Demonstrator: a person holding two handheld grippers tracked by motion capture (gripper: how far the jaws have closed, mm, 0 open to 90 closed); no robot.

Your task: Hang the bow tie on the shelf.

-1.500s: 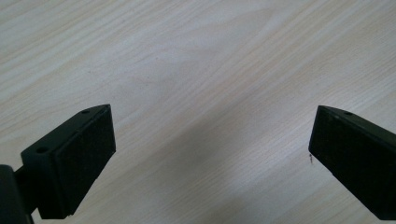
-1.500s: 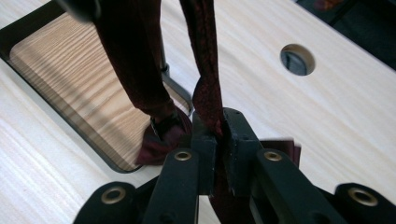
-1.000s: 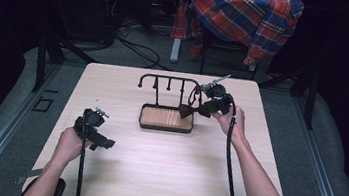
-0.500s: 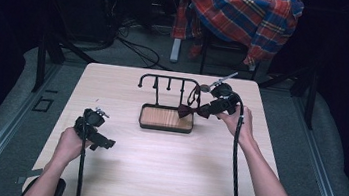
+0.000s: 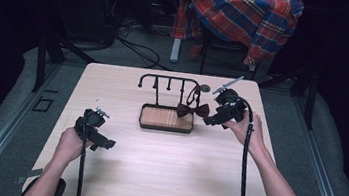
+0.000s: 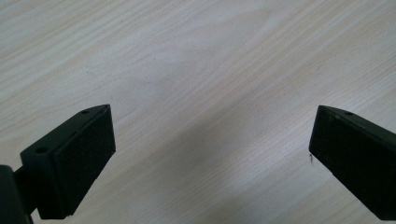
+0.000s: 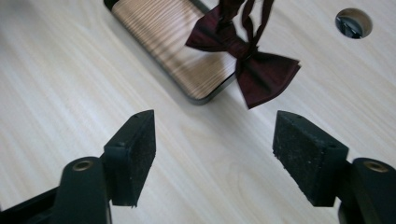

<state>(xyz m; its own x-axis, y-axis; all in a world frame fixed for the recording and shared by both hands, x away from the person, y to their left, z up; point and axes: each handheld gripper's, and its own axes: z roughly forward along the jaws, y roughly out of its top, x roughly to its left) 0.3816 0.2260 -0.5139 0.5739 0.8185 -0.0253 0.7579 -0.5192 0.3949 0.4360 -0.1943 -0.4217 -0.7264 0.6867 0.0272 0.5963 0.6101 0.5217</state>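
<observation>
A dark maroon fabric bow tie (image 5: 193, 110) with two flared wings pinched at a narrow centre knot hangs by its thin dark strap from the right end of a black metal hanger rack with small hooks (image 5: 169, 81). In the right gripper view the bow tie (image 7: 245, 58) dangles tilted, its left wing over the corner of the tray and its right wing over bare table, touching neither jaw.

The rack rises from a shallow rounded-rectangle tray with a black rim and striped wooden floor (image 5: 166, 118); the tray itself holds nothing but the rack's post. It sits near the middle of the pale wooden table (image 5: 162, 177), toward twelve o'clock from the table's centre, and the bow tie hangs at the tray's two o'clock corner. A small round hole (image 7: 353, 22) in the tabletop lies just beyond, at about one o'clock from the tie.

The right gripper (image 5: 213, 119) stands just at three o'clock of the bow tie, its jaws having just been opening and now spread apart with nothing between them. The left gripper (image 5: 101, 142), at about eight o'clock from the tray and well apart from it, points at bare wood with its jaws wide and empty.
</observation>
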